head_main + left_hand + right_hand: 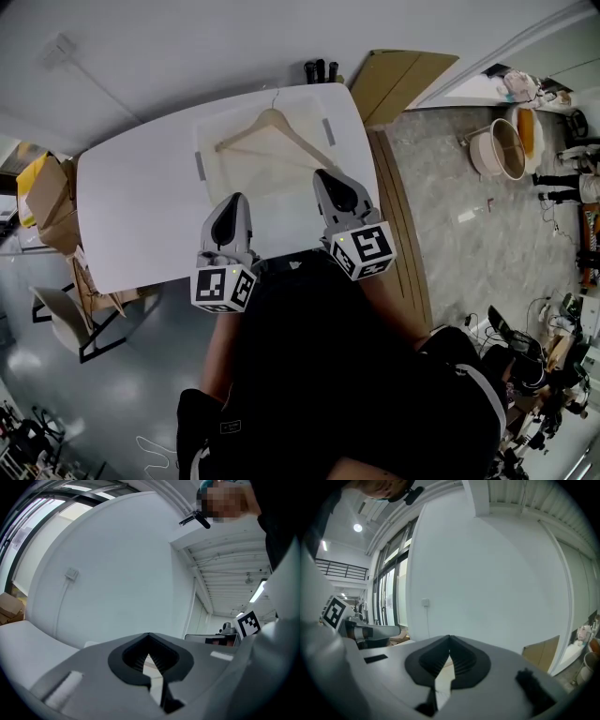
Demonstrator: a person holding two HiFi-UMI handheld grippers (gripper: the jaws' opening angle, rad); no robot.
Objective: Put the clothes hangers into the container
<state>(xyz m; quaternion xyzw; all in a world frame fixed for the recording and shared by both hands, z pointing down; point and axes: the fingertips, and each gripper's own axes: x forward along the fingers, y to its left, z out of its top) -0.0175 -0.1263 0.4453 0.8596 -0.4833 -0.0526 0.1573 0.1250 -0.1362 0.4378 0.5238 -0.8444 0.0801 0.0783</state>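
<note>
Currently 1 wooden hanger [272,131] looks to lie inside the clear container [225,178] on the white table [131,216], hook toward the far edge. Left gripper [149,656] and right gripper [449,651] are both clenched on nothing, at the table's near edge. The hanger is probably light, rigid and smooth. I'd pinch a shoulder arm near the neck, not the wire hook.

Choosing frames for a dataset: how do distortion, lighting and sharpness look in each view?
Head view: strong fisheye, the table bows at its edges; soft even light, the hanger sharp. Left gripper view: dark rounded corners, a mosaic patch at the top. Right gripper view: same dark corners, one bright ceiling lamp.
</note>
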